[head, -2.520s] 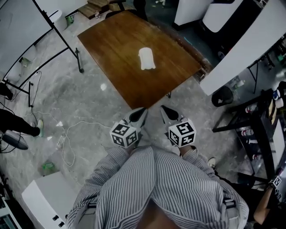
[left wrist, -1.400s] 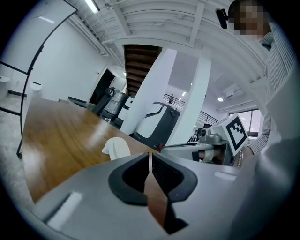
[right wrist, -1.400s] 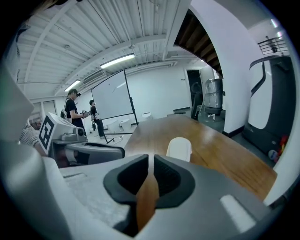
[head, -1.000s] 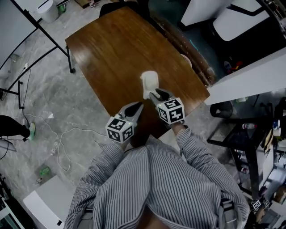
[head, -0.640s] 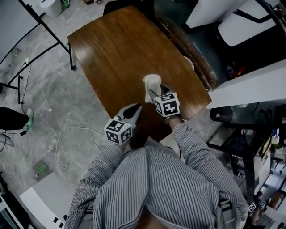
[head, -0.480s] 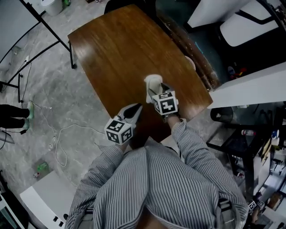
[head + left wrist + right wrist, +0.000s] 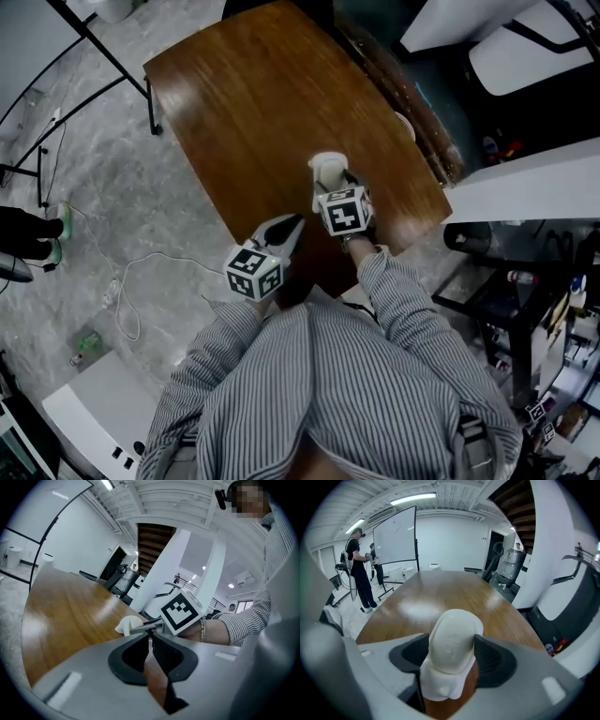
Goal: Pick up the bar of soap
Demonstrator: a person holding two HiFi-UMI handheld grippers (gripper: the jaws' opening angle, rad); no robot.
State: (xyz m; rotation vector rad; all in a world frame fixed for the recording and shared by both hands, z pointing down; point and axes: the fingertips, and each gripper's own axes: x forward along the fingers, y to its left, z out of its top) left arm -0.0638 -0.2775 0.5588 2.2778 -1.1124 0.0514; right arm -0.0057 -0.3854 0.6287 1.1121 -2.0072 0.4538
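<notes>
The bar of soap (image 7: 327, 169) is a white rounded block lying on the brown wooden table (image 7: 244, 103), near its front right edge. My right gripper (image 7: 331, 185) reaches over the table; its jaws are opening, one on each side of the soap (image 7: 452, 634), which rests on the wood. In the right gripper view the dark pads (image 7: 492, 660) flank the soap closely. My left gripper (image 7: 292, 225) hangs back at the table's near edge with its jaws together and nothing held. The left gripper view shows the soap (image 7: 127, 624) and the right gripper's marker cube (image 7: 180, 612) ahead.
A black stand's legs (image 7: 103, 56) and a loose cable (image 7: 122, 291) are on the grey floor left of the table. A white slanted panel (image 7: 525, 178) and a dark rack (image 7: 525, 309) stand to the right. A person (image 7: 358, 573) stands by a whiteboard (image 7: 396, 536) beyond the table's far end.
My right gripper has moved forward over the table until the soap lies between its jaws. The left gripper has stayed near the table's edge.
</notes>
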